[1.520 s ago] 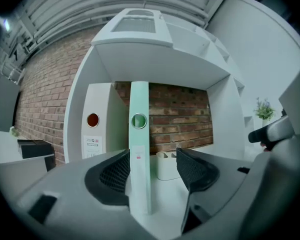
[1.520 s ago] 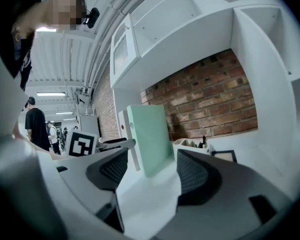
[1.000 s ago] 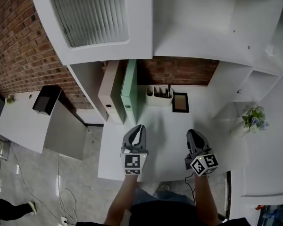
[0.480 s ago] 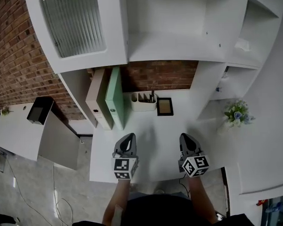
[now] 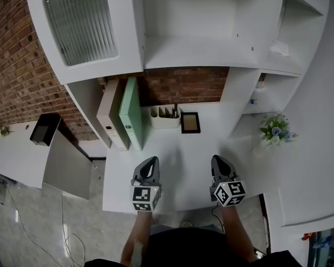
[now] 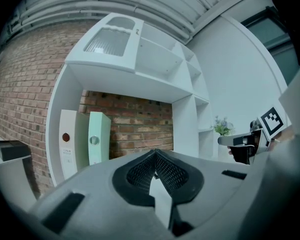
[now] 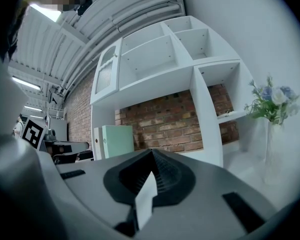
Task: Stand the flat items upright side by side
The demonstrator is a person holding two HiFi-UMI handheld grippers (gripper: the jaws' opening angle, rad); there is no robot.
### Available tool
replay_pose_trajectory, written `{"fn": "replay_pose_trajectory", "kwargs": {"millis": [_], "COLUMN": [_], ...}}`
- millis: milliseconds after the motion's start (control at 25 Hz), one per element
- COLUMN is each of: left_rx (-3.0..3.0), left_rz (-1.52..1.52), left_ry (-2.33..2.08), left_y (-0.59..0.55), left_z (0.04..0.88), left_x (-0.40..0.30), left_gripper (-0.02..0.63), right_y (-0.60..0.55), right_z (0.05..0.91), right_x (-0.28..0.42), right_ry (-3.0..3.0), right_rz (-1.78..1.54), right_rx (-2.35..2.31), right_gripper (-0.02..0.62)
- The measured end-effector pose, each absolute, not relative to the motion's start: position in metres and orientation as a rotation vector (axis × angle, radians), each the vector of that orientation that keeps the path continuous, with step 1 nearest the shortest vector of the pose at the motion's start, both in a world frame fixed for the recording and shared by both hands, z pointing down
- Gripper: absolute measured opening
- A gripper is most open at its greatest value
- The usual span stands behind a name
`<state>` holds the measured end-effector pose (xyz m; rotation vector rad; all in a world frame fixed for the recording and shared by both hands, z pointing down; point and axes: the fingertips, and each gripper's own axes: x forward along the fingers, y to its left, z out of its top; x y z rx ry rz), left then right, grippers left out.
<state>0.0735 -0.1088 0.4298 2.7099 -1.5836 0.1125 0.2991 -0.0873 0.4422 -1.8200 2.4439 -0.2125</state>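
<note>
Left claw [image 5: 150,163] in lower centre-left of the head view, jaws fully together, nothing between them. Right claw [image 5: 219,161] in lower centre-right, jaws also pressed together, empty. Both sit over the front part of the white bench [image 5: 178,149], well apart from each other. White binder [image 5: 112,114] and green binder [image 5: 131,111] stand upright side by side, touching, left of centre, at the bench's back left under the cabinet. Both binders are well apart from the claws. Pen holder [image 5: 165,117] is just right of the green binder, against the brick wall [image 5: 183,85]. Dark frame [image 5: 190,123] lies just beside the holder. Flowers [image 5: 274,131] at right. Left claw view shows both binder spines at its left.
</note>
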Motion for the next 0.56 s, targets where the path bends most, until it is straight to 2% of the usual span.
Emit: {"fn": "replay_pose_trajectory", "kwargs": {"millis": [560], "left_rx": [2.674], "left_rz": [0.133], "left_ry": [-1.586], "left_y": [-0.1140], "left_z": [0.4395], "left_x": [0.0728], "left_gripper": [0.008], "right_y": [-0.0924], "right_z": [0.4465], "right_x": [0.3007], "right_ry": [2.474], "right_rz": [-0.221], "right_rx": [-1.805], "right_gripper": [-0.003]}}
